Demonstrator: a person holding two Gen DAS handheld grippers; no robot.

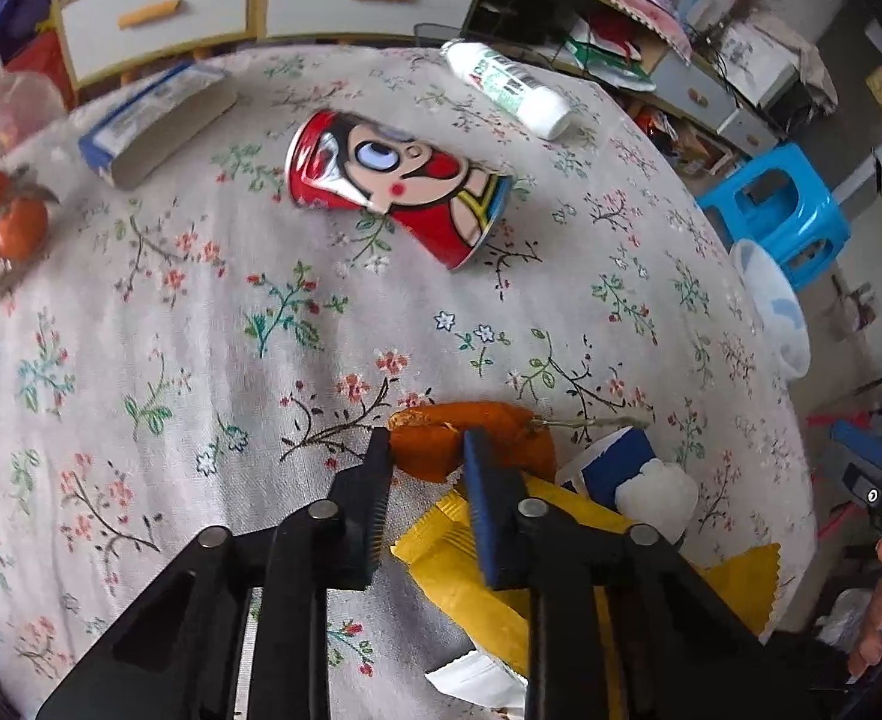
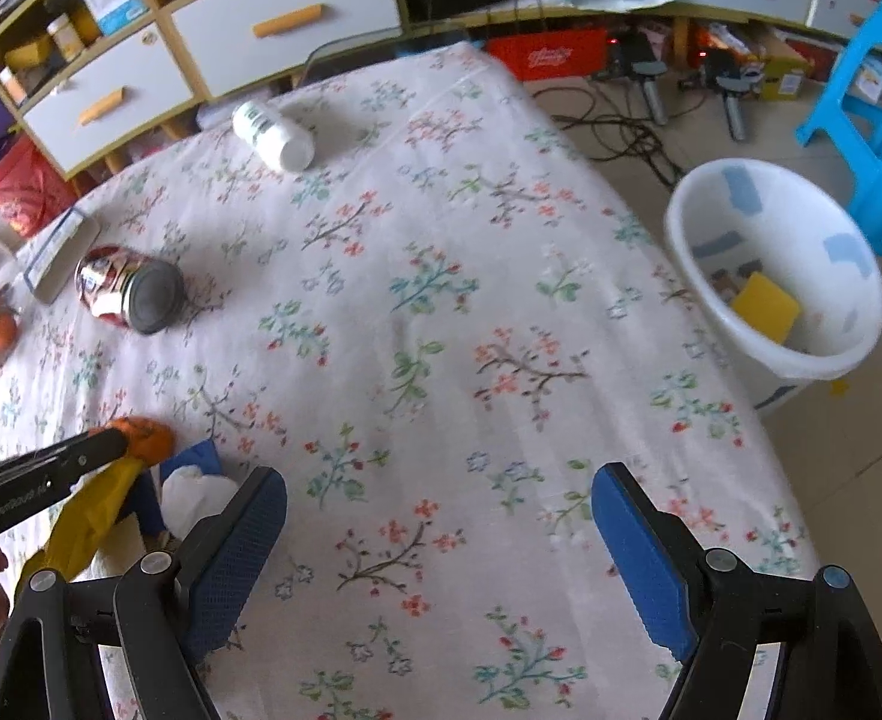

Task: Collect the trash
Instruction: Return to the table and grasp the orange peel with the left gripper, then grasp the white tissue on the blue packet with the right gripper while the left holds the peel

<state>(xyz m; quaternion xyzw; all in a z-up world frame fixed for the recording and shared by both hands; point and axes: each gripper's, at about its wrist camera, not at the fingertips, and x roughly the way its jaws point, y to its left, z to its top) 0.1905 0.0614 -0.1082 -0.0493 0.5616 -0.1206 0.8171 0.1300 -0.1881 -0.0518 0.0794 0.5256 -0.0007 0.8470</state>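
I see soft, even daylight and faint shadows on the tablecloth [image 1: 201, 324]; fisheye bending curves the dark-cornered edges, with slight motion blur there.

A floral tablecloth [image 2: 441, 300] covers the table. On it lie a red cartoon can [image 1: 396, 183] on its side, a white bottle [image 1: 507, 87], a blue-edged box [image 1: 156, 120], bagged oranges [image 1: 6, 222], orange peel [image 1: 477, 441], a yellow wrapper [image 1: 561, 564] and crumpled tissue [image 1: 657, 495].
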